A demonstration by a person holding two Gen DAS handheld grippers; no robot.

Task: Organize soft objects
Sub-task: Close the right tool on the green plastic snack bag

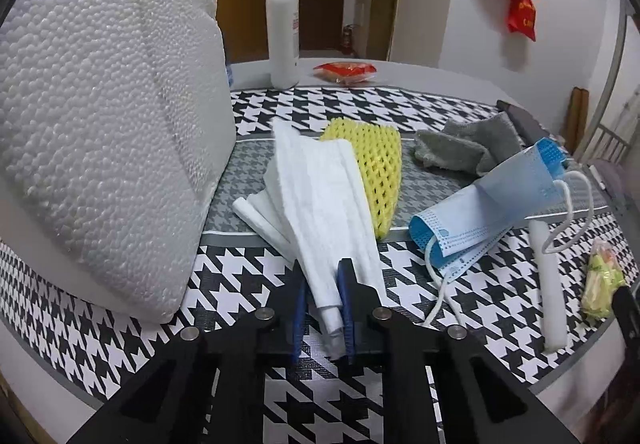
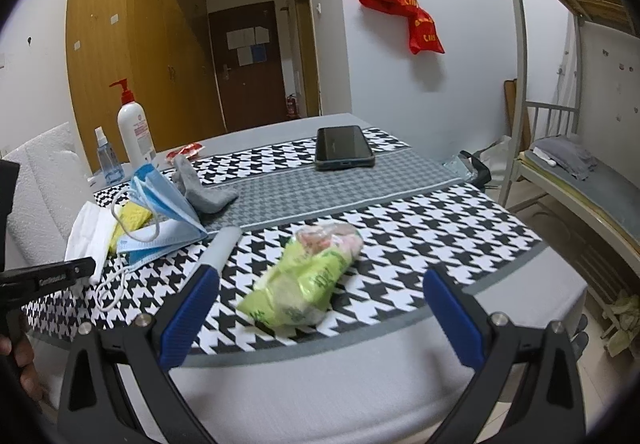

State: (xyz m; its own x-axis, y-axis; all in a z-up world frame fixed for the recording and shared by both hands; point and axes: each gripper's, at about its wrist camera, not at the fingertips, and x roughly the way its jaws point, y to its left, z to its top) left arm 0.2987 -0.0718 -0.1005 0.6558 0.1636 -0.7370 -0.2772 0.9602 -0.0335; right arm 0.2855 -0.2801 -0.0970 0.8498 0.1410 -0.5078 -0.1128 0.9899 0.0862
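Left hand-held gripper [image 1: 323, 286] was clamped on the near end of the folded white cloth [image 1: 320, 196], blue pads pressed against it from both sides. The cloth lay on the houndstooth mat [image 1: 224, 284] covering the desk [image 2: 360, 384], its far end fanned out toward the white foam box [image 1: 100, 132] on the left. Just beside the cloth on its right, touching it, sat the yellow foam net [image 1: 376, 164]. Behind the net, the grey sock [image 1: 468, 144] was crumpled on the grey band of the mat. The blue face masks [image 1: 492, 204] lay to the right of the net, ear loops trailing toward the camera. A white foam stick [image 1: 548, 284] lay right of the masks, partly under them. Green tissue packet [image 1: 602, 284] at the far right edge of the left wrist view.

Right hand-held gripper [image 2: 320, 308] stood wide, nothing between the pads. The green packet [image 2: 308, 284] lay on the mat just ahead of it, in line with the gap, blurred; contact was not visible. The foam stick [image 2: 224, 244] reached up to the left finger.

At the far side of the desk: pump bottle [image 2: 134, 128], small spray bottle [image 2: 106, 160], red sachet [image 1: 346, 70], black phone [image 2: 344, 148]. Red bags [image 2: 400, 4] hung on the wall. Bunk bed [image 2: 560, 172] at right.
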